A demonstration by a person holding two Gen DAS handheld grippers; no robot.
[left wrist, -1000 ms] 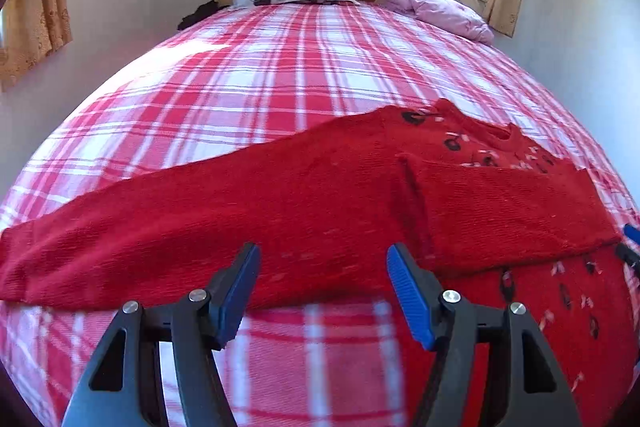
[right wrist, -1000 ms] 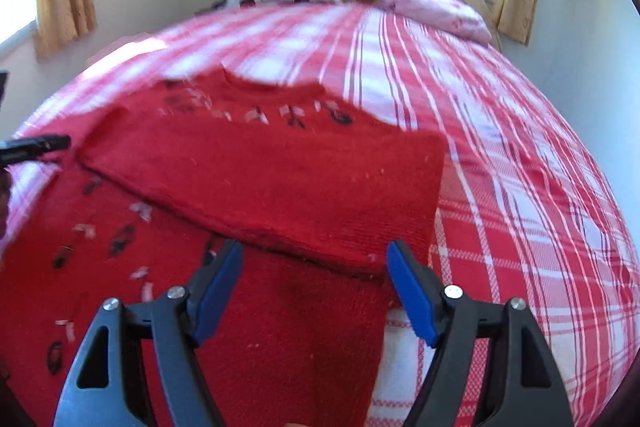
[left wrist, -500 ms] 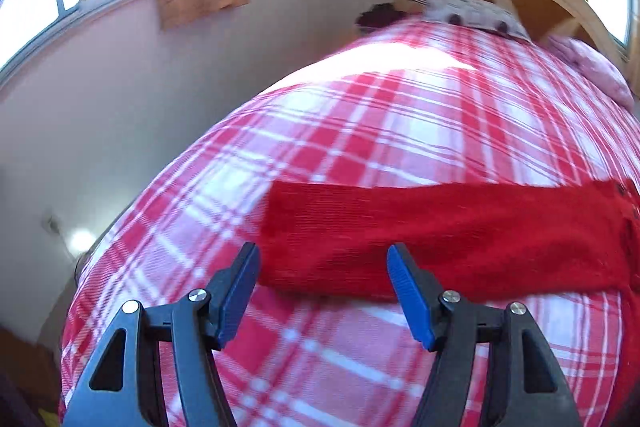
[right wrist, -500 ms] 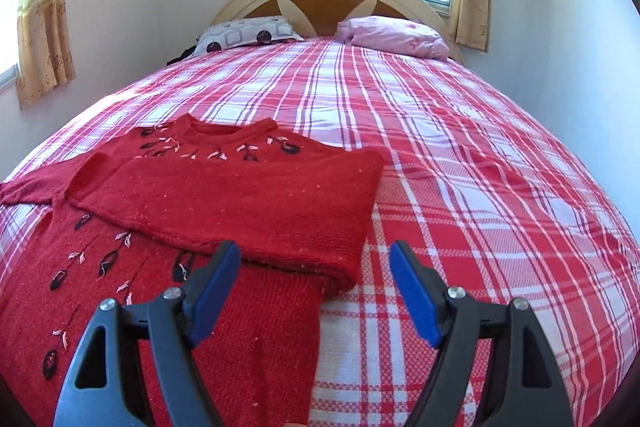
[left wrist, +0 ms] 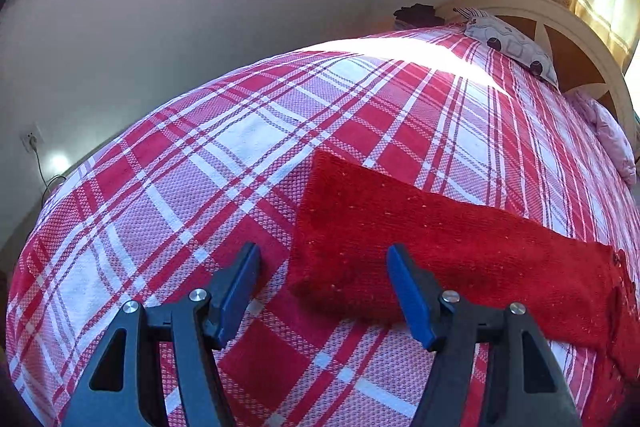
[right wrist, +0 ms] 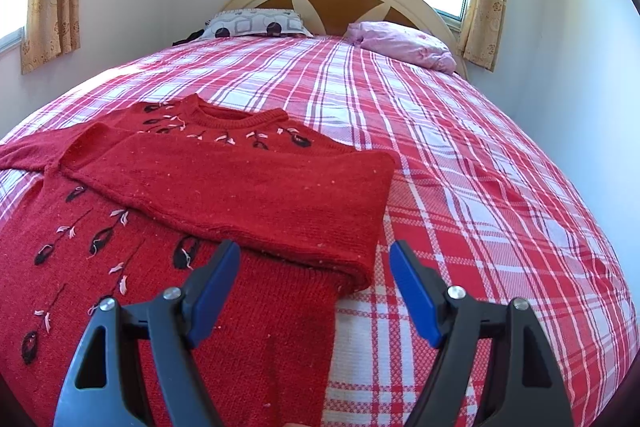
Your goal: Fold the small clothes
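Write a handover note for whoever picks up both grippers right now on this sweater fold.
Left gripper: open, holding nothing, lined up at the cuff end of the outstretched sleeve.
Right gripper: open, holding nothing, poised near the folded edge of the other sleeve.
The red sweater lies flat, front up, on the plaid bedspread.
Done: one sleeve folded across the chest.
Left: fold the outstretched sleeve in over the body, then fold the body up.
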